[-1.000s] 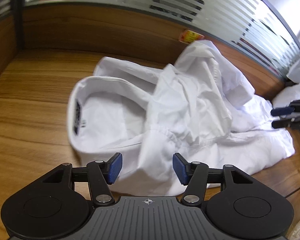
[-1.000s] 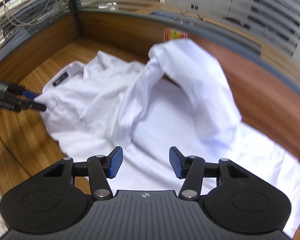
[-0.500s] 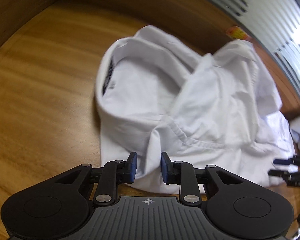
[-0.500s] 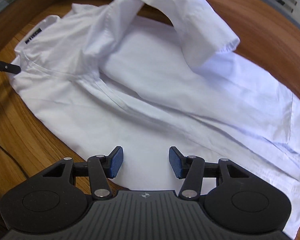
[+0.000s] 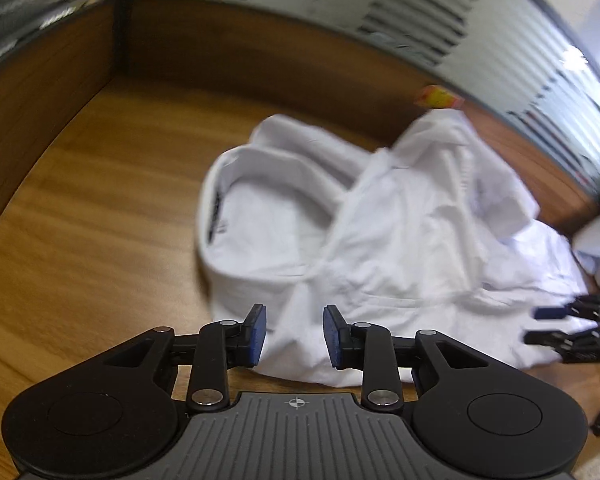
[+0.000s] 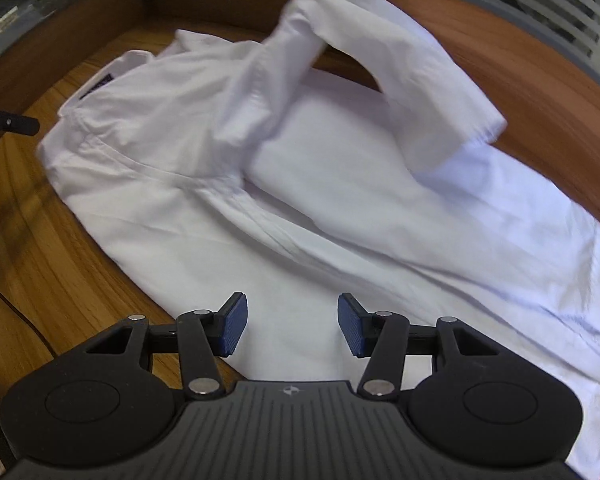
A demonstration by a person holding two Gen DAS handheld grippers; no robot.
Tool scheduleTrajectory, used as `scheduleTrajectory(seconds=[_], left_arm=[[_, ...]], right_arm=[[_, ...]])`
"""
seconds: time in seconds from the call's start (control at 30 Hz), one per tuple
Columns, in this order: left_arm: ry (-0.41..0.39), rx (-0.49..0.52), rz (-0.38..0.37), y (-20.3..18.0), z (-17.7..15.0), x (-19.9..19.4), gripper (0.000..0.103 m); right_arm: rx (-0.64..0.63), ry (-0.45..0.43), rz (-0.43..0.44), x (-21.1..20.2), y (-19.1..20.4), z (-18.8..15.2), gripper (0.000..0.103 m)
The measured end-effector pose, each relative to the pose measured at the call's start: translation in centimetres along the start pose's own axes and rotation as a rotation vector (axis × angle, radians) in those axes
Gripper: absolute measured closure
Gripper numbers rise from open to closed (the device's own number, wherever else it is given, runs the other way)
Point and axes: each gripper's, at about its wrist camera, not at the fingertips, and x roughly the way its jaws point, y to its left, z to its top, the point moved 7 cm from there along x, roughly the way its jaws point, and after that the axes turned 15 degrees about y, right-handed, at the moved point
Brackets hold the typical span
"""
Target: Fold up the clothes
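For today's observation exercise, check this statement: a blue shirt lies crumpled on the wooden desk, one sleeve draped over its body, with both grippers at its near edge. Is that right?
One detail is wrong: the shirt is white, not blue, as the right wrist view shows plainly. The rest stands: it lies crumpled on the wooden desk, one sleeve draped over its body, with the left gripper and right gripper at its near edge.

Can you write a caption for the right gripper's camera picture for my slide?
The right hand-held gripper, open, hovers over a rumpled white shirt on a wooden table.
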Motion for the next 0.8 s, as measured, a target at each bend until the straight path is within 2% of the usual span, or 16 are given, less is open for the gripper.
scheduleTrajectory(seconds=[0.23, 0.33, 0.4, 0.5, 0.57, 0.63, 0.8], left_arm=[[0.022, 0.133, -0.019, -4.5, 0.2, 3.0, 0.07], [0.06, 0.135, 0.033, -4.8, 0.2, 5.3, 0.07], [0.078, 0.111, 0.077, -4.2, 0.0, 6.3, 0.071], [0.092, 0.038, 0.068, -2.6, -0.4, 6.6, 0.071], [0.094, -0.002, 0.054, -1.8, -0.5, 6.5, 0.078], [0.096, -0.04, 0.041, -1.2, -0.6, 6.5, 0.081], [0.099, -0.083, 0.053, -1.0, -0.3, 6.9, 0.083]], right_arm=[[-0.108, -0.032, 0.02, 1.8, 4.6, 2.9, 0.047], [-0.14, -0.024, 0.024, 2.9, 5.3, 3.6, 0.047], [-0.148, -0.019, 0.023, 3.4, 5.3, 3.9, 0.047], [-0.133, -0.018, 0.029, 3.7, 4.4, 3.8, 0.047], [-0.124, -0.026, 0.029, 3.7, 3.6, 3.5, 0.047], [-0.123, -0.039, 0.02, 3.6, 2.6, 3.2, 0.047], [-0.098, -0.038, -0.028, 3.2, -0.7, 1.9, 0.047]])
